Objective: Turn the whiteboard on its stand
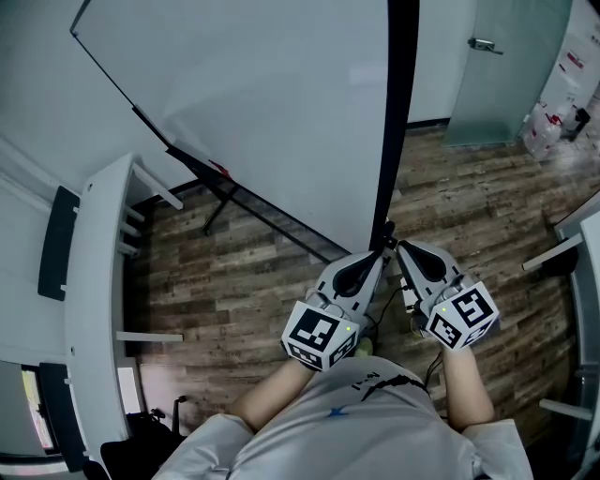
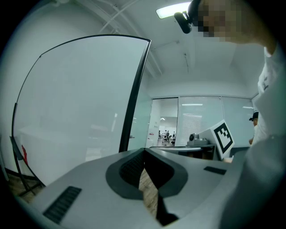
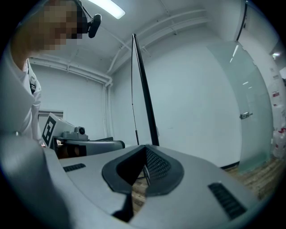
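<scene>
Plank floor (image 1: 262, 286); stand legs (image 1: 217, 208), perhaps boxes (image 1: 546, 127)

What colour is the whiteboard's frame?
The frame is black, clearest in the head view.

This is an office. A large whiteboard (image 1: 262, 112) on a stand rises from a wood-plank floor (image 1: 253, 291) beside a long white table (image 1: 94, 281). There is a frosted glass door (image 1: 506, 66) with a lever handle, glass partition walls (image 2: 201, 120) with blinds, and a flat ceiling light panel (image 2: 172, 11).

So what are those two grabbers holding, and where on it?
Nothing. The left gripper and right gripper both have their fingers shut and empty, close by the black edge of the whiteboard.
</scene>
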A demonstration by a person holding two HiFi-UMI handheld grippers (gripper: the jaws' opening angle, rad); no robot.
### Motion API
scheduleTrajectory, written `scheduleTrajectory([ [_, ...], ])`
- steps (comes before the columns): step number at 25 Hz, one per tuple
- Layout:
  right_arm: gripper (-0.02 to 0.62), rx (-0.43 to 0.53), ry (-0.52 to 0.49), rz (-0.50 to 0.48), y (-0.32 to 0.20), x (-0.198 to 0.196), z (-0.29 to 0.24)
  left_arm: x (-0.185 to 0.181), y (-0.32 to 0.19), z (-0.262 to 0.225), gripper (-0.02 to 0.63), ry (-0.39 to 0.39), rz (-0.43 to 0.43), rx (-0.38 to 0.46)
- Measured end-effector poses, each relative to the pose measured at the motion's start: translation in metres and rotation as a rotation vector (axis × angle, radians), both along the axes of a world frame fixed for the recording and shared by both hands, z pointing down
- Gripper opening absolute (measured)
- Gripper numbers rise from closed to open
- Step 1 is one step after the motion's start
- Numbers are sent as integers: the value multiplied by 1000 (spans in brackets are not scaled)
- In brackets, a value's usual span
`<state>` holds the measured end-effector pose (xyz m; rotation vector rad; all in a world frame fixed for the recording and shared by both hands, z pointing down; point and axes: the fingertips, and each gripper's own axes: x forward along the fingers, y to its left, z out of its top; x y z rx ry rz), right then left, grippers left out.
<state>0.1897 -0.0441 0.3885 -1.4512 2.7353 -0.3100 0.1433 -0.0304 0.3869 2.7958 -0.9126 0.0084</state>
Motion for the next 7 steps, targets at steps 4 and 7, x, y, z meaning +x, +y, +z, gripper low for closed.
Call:
scheduleTrajectory([
  [4,12,2,9,-4,3,0,0,2,2,0,3,-3,2,0],
  [7,12,2,11,-5,5,1,1,3,3,0,3,-1,1,0],
])
